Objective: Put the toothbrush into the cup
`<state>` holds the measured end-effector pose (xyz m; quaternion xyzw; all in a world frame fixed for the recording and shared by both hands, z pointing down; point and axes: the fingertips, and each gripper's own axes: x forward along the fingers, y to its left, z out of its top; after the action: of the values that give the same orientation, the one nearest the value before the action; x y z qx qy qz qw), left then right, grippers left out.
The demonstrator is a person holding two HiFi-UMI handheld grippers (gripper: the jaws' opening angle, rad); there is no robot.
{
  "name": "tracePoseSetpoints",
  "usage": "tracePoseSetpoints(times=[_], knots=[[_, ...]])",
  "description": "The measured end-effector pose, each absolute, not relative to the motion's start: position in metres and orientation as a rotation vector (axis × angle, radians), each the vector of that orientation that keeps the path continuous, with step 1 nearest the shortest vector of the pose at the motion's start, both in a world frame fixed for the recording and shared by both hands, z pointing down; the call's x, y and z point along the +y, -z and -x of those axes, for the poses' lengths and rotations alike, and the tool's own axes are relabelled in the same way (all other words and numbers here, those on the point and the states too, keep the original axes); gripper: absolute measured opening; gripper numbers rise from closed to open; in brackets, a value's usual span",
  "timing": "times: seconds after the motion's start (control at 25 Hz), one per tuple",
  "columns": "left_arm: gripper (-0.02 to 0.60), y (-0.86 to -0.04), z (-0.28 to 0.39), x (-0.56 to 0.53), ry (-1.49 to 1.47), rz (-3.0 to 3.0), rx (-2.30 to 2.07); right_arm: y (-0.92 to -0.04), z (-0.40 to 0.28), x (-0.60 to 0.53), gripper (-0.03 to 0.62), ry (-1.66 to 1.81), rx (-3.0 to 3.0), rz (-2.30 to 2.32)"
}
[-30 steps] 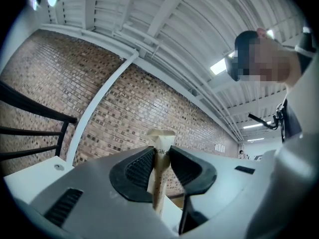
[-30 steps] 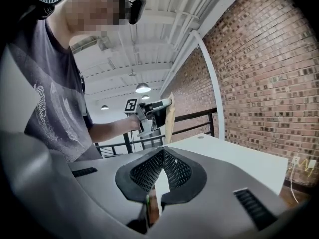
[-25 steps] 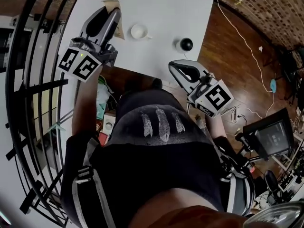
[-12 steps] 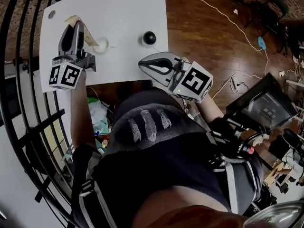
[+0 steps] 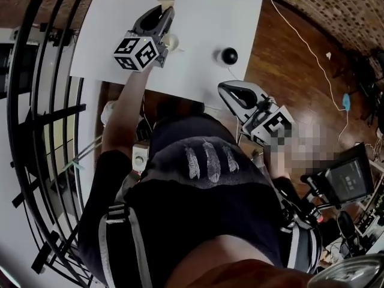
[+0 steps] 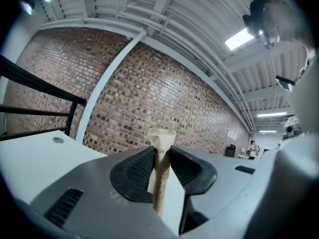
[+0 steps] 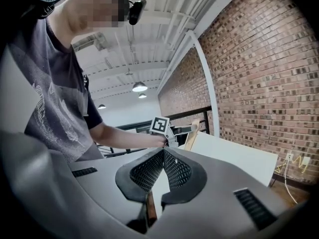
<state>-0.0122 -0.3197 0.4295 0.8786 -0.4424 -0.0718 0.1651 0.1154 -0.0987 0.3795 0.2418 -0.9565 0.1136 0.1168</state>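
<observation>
Matt white table (image 5: 204, 17), glossy wooden floor (image 5: 288, 65), rough brick wall (image 6: 149, 93), toothbrush (image 6: 161, 141) in paper-like wrap.

White table (image 5: 204, 17), white cup (image 5: 173, 41) (partly hidden), black round object (image 5: 229, 55) near edge

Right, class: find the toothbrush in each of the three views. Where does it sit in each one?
Head view: toothbrush at the top, sticking out of the left tongs.
Left gripper view: toothbrush at centre, clamped between the tongs.
Right gripper view: toothbrush just right of centre, far off, in the left tongs.
Shared landmark: the white table.
</observation>
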Motion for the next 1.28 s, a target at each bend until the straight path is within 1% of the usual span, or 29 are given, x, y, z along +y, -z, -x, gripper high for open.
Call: tracePoseSetpoints(times=[0.44, 0.68, 0.72, 0.8, 0.92, 1.08, 1.28], knots=[[0.098, -0.469, -0.004, -0.298, 0.061, -2.514, -1.254, -0.380, -0.121, -0.096, -0.002, -0.309, -2.797, -0.683], [0.100, -0.482, 0.011, -0.278, -0.029, -2.510, -1.208, -0.377, -0.108, -0.102, -0.002, -0.322, -2.809, -0.670], [0.106, -0.482, 0.013, -0.275, -0.043, -2.511, -1.204, -0.376, -0.106, -0.103, -0.002, -0.325, -2.812, -0.665], [0.141, -0.484, 0.015, -0.270, -0.091, -2.522, -1.196, -0.375, -0.102, -0.103, -0.002, -0.331, -2.816, -0.657], [0.153, -0.484, 0.020, -0.263, -0.143, -2.532, -1.206, -0.374, -0.098, -0.104, -0.002, -0.312, -2.829, -0.632], [0.158, -0.464, 0.031, -0.257, -0.123, -2.544, -1.237, -0.371, -0.091, -0.106, -0.002, -0.303, -2.839, -0.618], [0.155, -0.404, 0.037, -0.249, -0.042, -2.637, -1.241, -0.363, -0.087, -0.113, -0.002, -0.302, -2.869, -0.632]])
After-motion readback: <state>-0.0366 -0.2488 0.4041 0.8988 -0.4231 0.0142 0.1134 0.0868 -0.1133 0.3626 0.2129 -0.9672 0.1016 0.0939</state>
